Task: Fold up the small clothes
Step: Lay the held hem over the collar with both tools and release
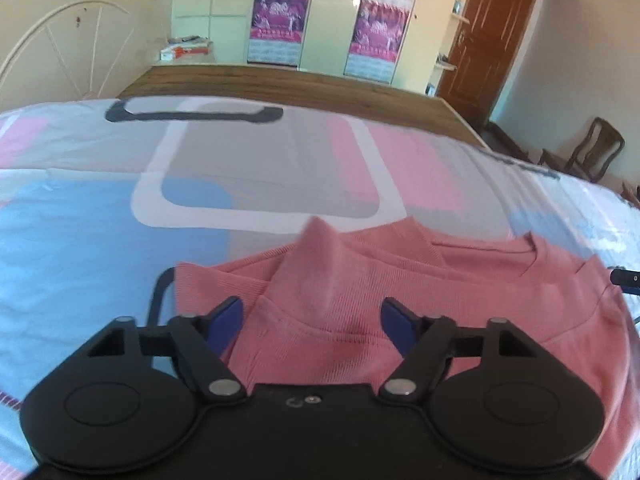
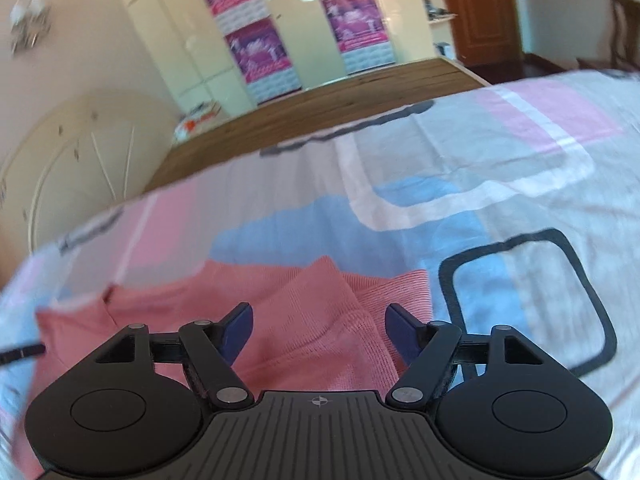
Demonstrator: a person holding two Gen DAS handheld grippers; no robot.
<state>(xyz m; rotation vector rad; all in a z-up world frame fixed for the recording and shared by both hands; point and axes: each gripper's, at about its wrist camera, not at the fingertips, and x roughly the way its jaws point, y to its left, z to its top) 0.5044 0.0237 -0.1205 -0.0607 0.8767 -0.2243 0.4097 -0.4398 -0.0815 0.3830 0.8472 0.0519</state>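
Observation:
A small pink ribbed top (image 1: 400, 292) lies on the patterned bedsheet (image 1: 100, 240), with folded layers and a cloth peak near its middle. My left gripper (image 1: 312, 320) is open just above the top's left part, its blue fingertips (image 1: 228, 320) spread on either side of a fold. My right gripper (image 2: 318, 328) is open over the same pink top (image 2: 312, 312) at its right part, near its right edge. A dark tip of the other gripper (image 1: 624, 278) shows at the right edge of the left wrist view. Neither gripper holds cloth.
The bedsheet (image 2: 520, 168) has pink, blue, grey and white blocks. Behind it is a wooden bed board (image 1: 280, 84), a cream headboard (image 1: 60, 48), wardrobes with pink posters (image 1: 276, 12), a brown door (image 1: 492, 36) and a wooden chair (image 1: 592, 148).

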